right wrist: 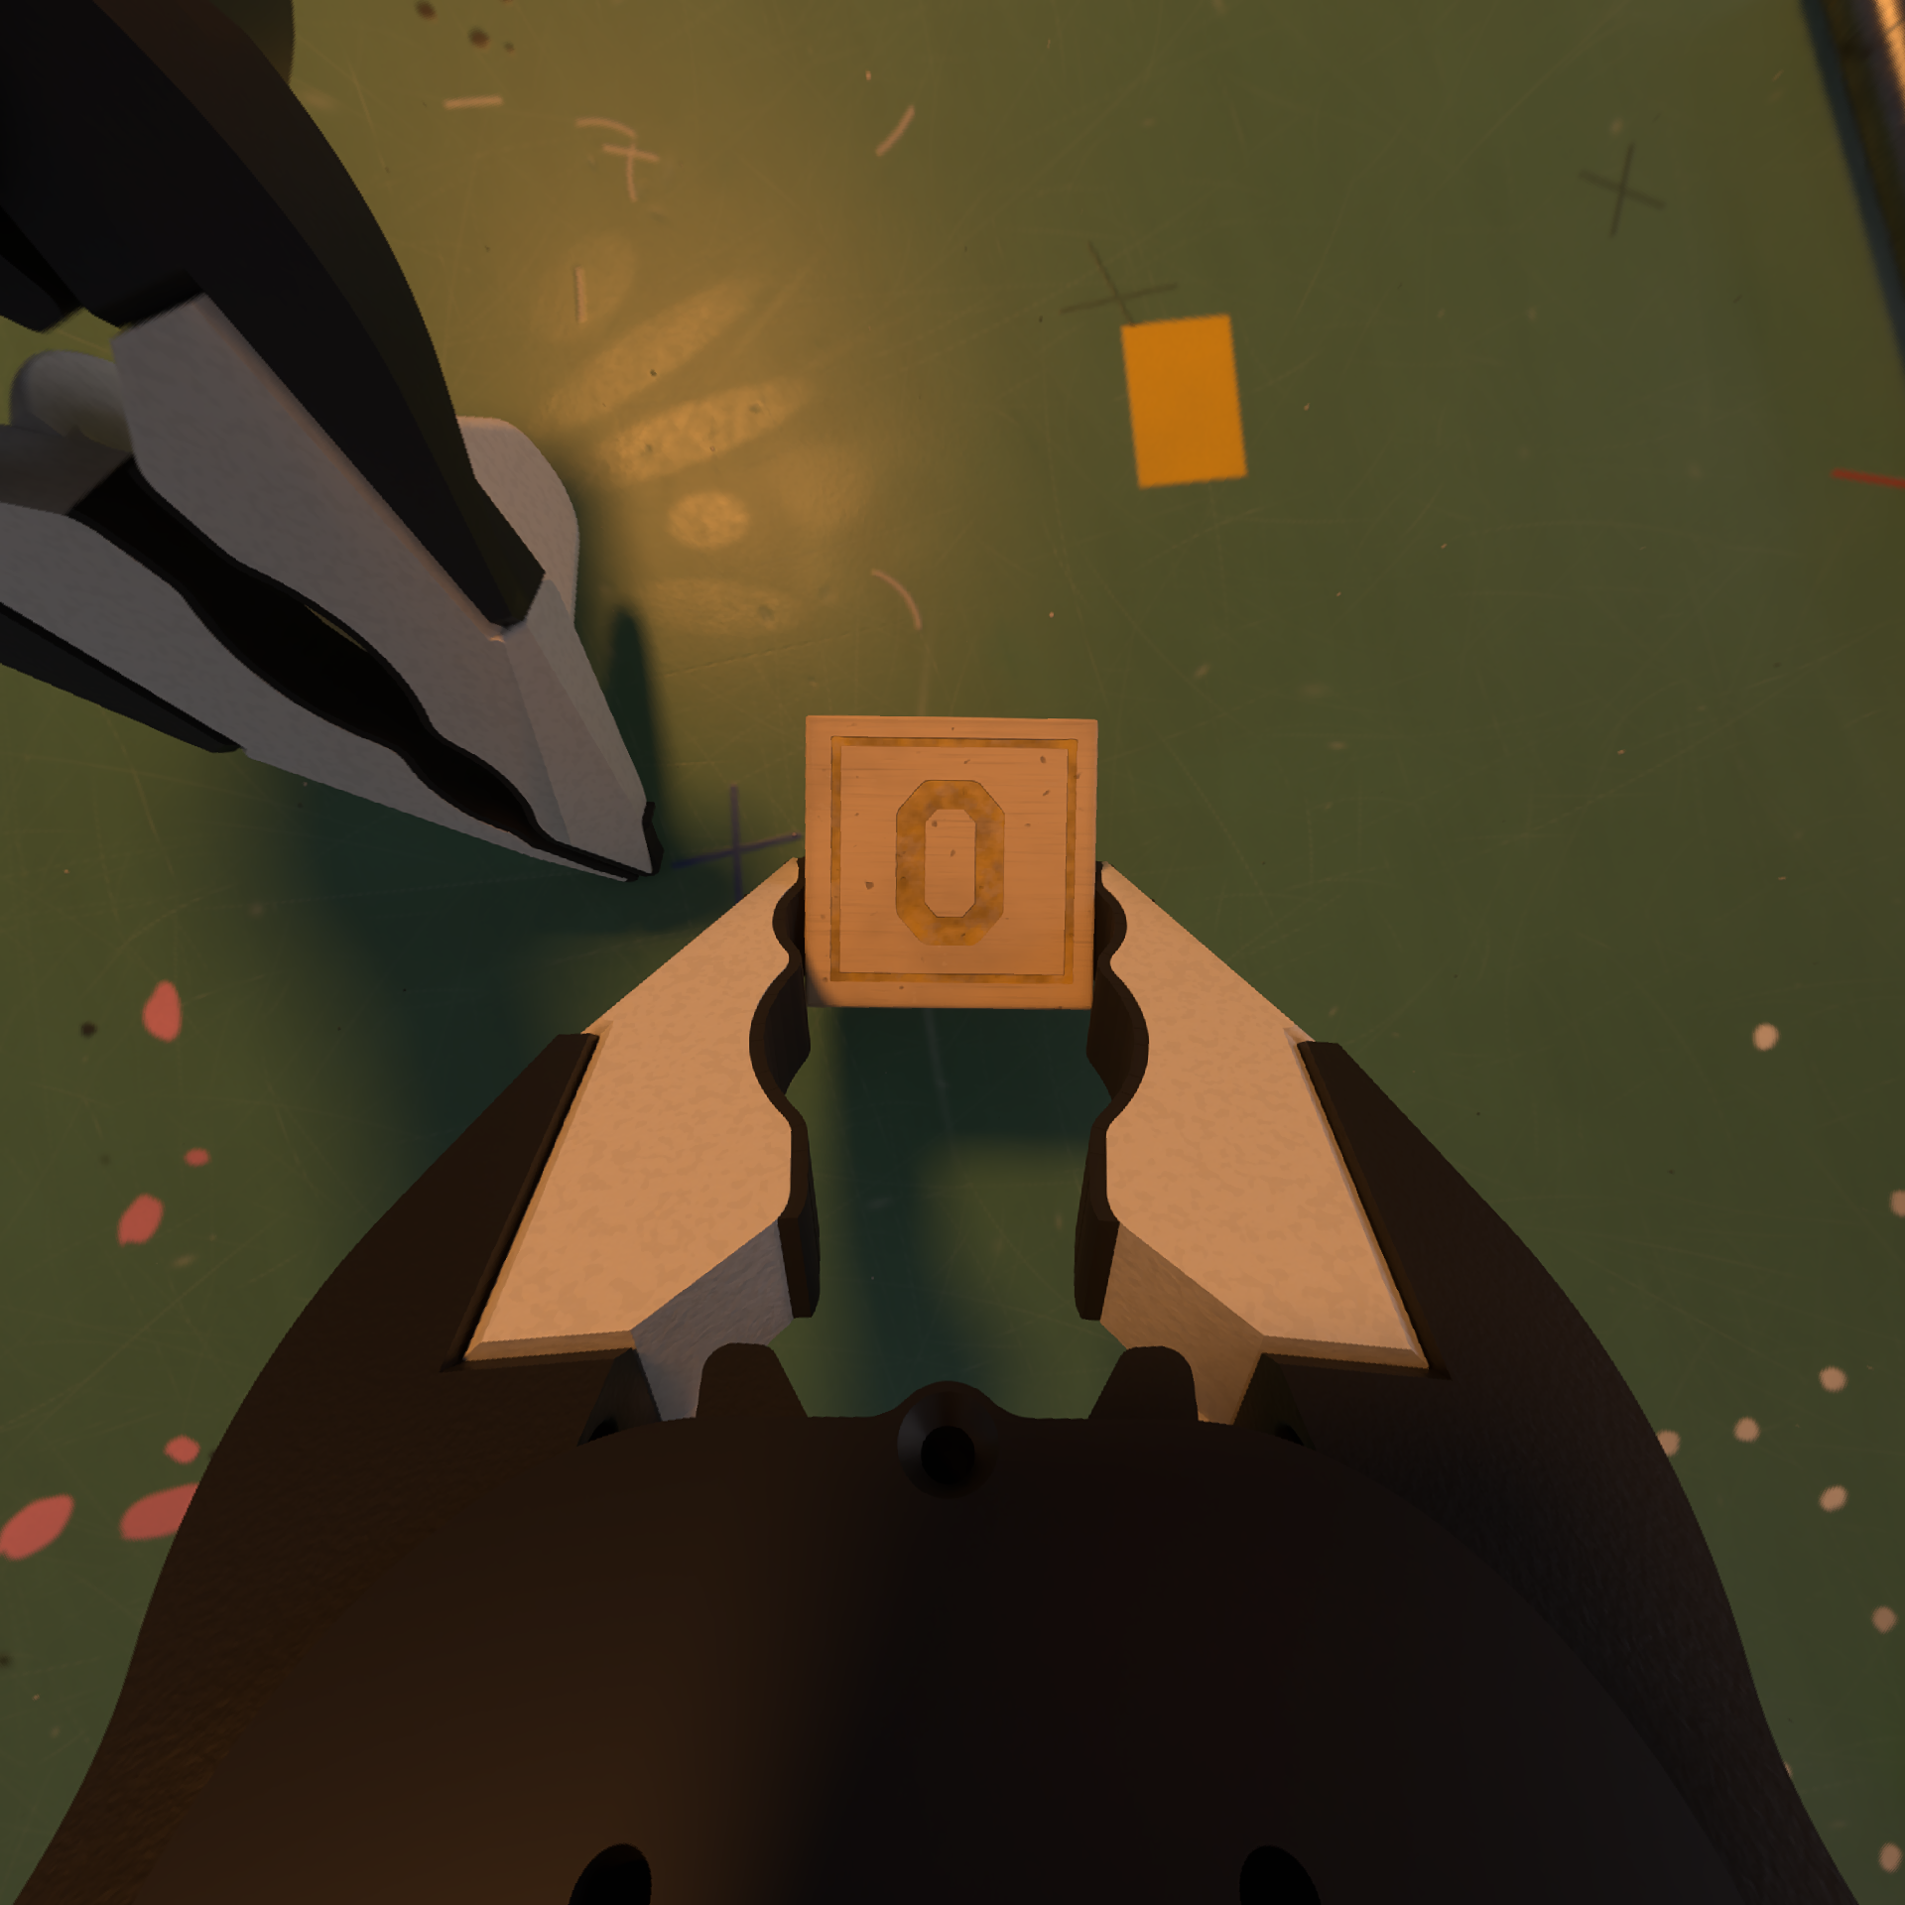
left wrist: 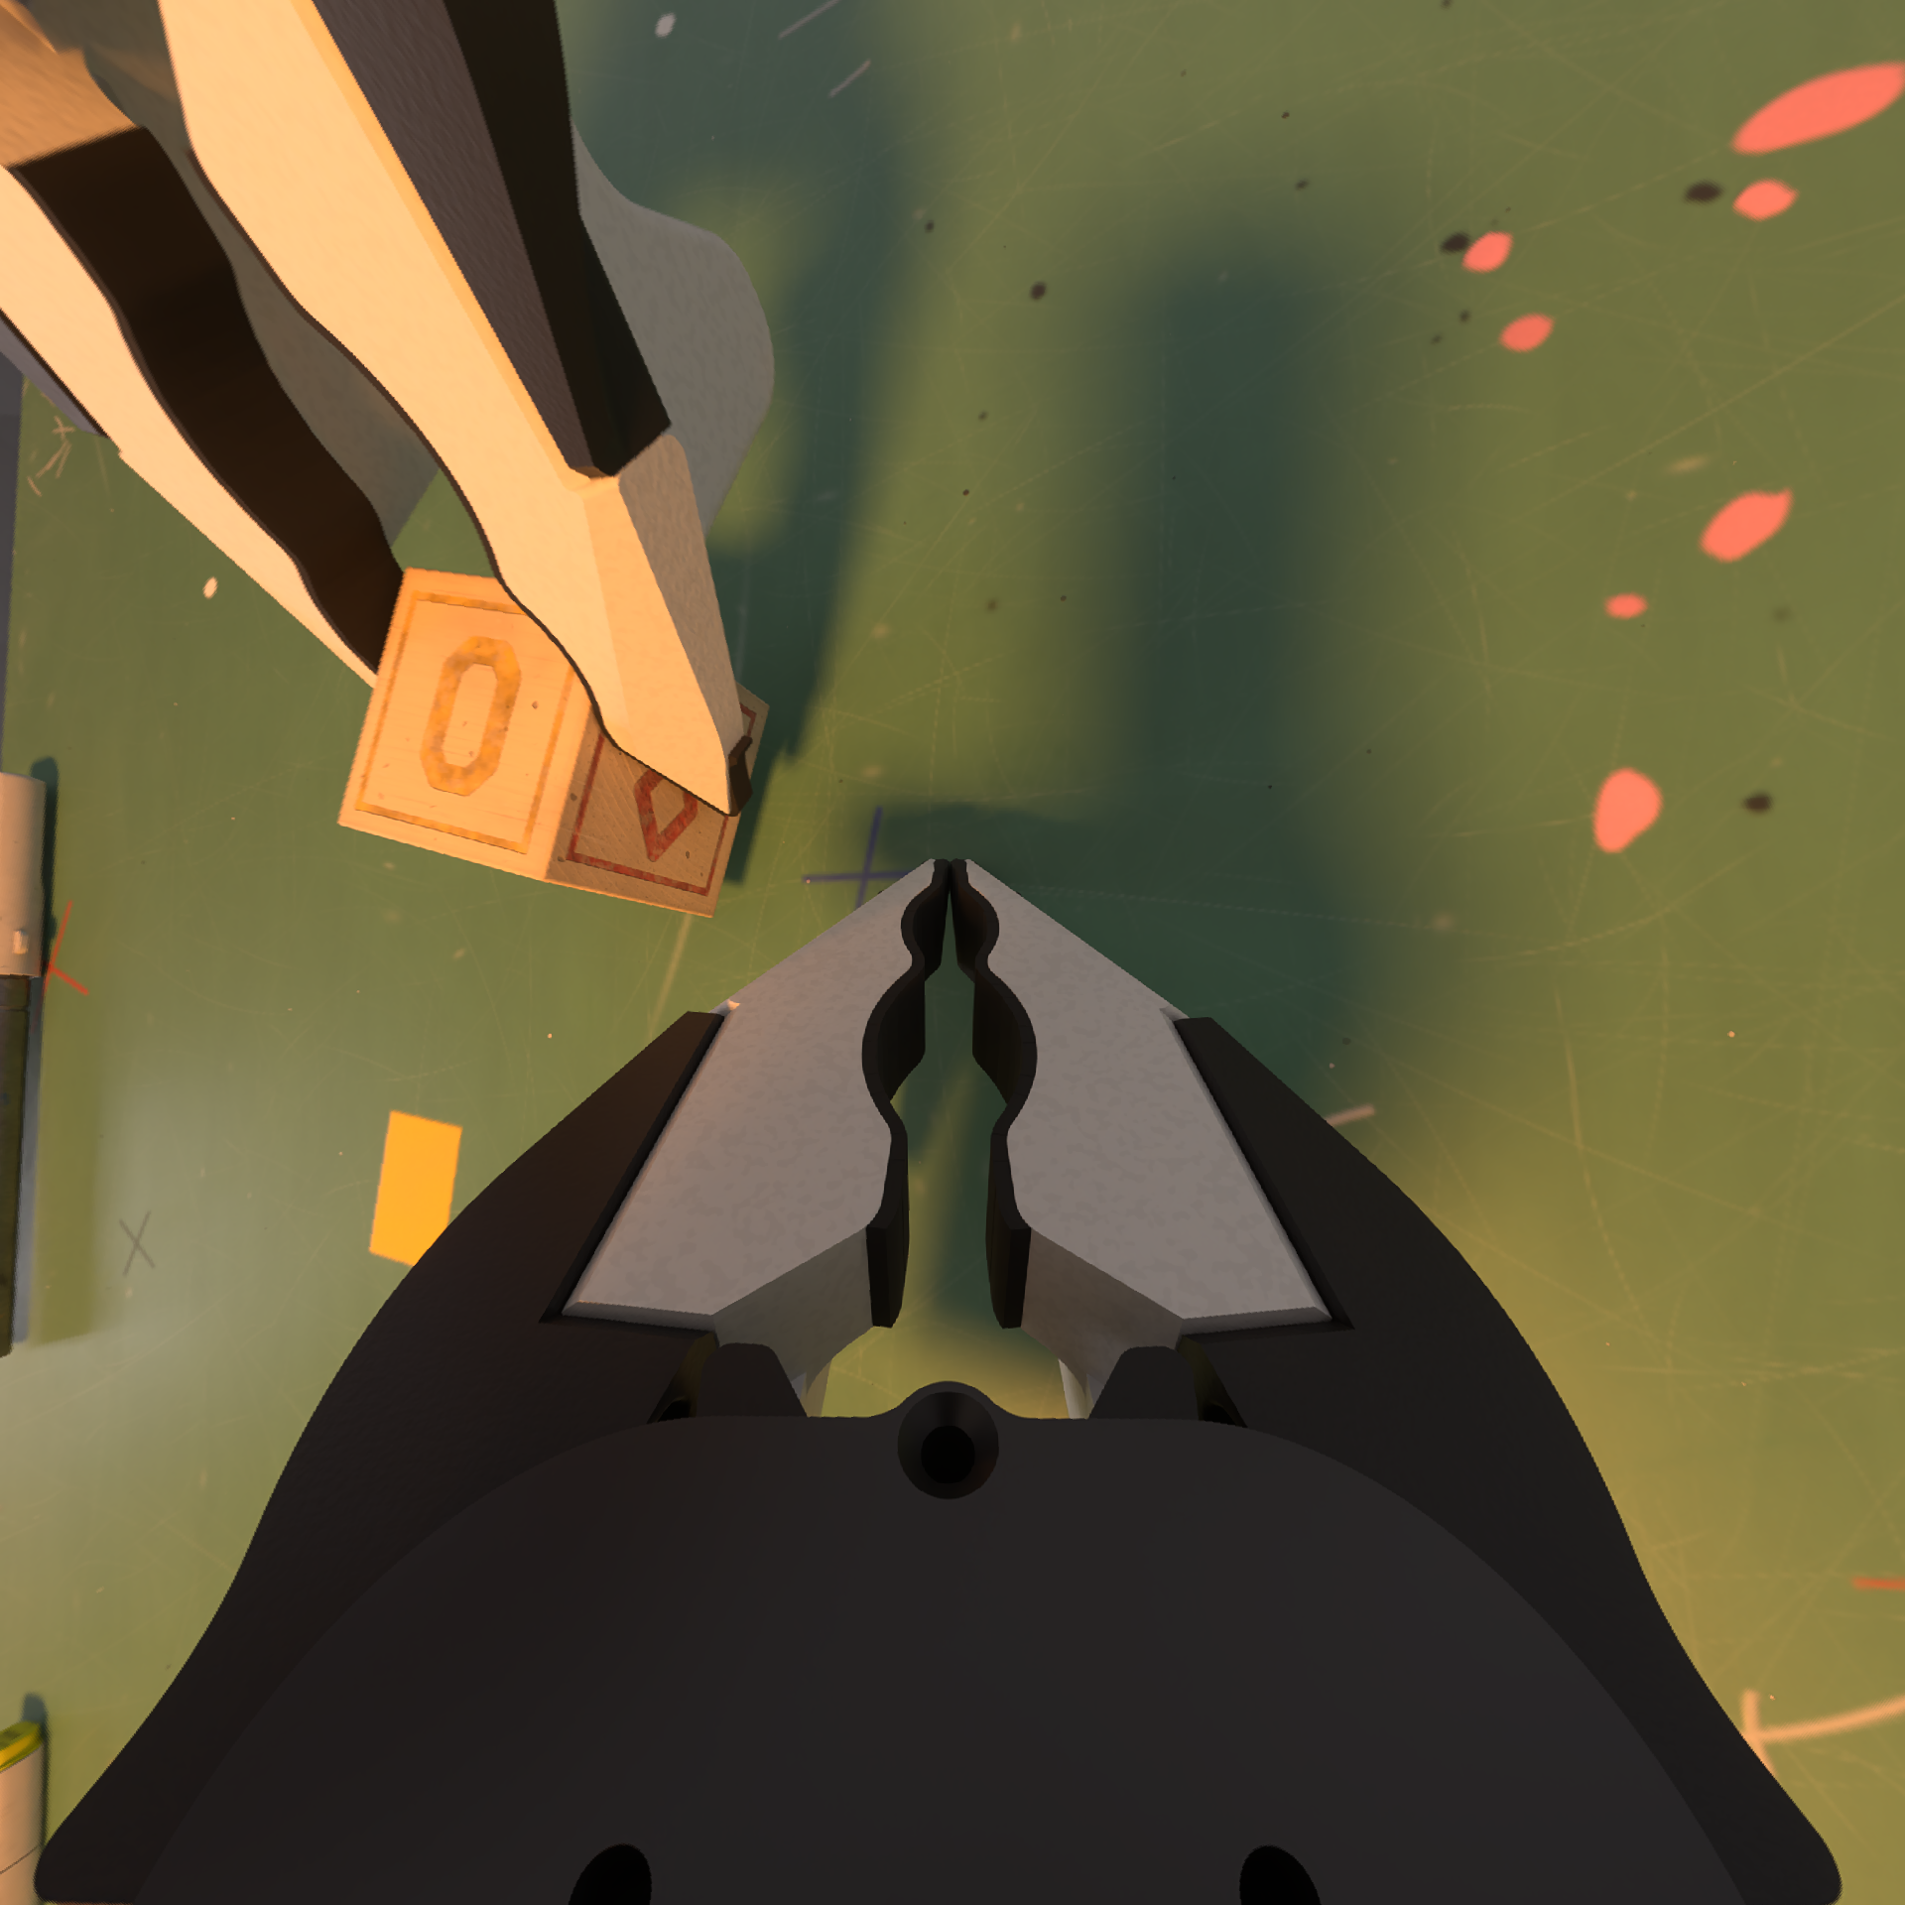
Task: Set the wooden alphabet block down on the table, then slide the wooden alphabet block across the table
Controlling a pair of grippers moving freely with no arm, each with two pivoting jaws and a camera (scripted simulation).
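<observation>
The wooden alphabet block (right wrist: 948, 861) is a pale cube with a yellow character on the face towards me. My right gripper (right wrist: 948, 868) is shut on the block, one fingertip on each side, over the green table (right wrist: 1443, 722). I cannot tell whether the block touches the table. In the left wrist view the block (left wrist: 469, 716) sits at the upper left in the right gripper (left wrist: 557, 722), with a red-marked face to the side. My left gripper (left wrist: 948, 866) is shut and empty, just right of the block. It also shows in the right wrist view (right wrist: 644, 850).
An orange rectangle (right wrist: 1183, 400) lies flat on the table beyond the block and also shows in the left wrist view (left wrist: 415, 1185). A grey and dark cylinder (left wrist: 15, 1031) stands at the left edge. Pink splotches (left wrist: 1742, 524) mark the table on the right.
</observation>
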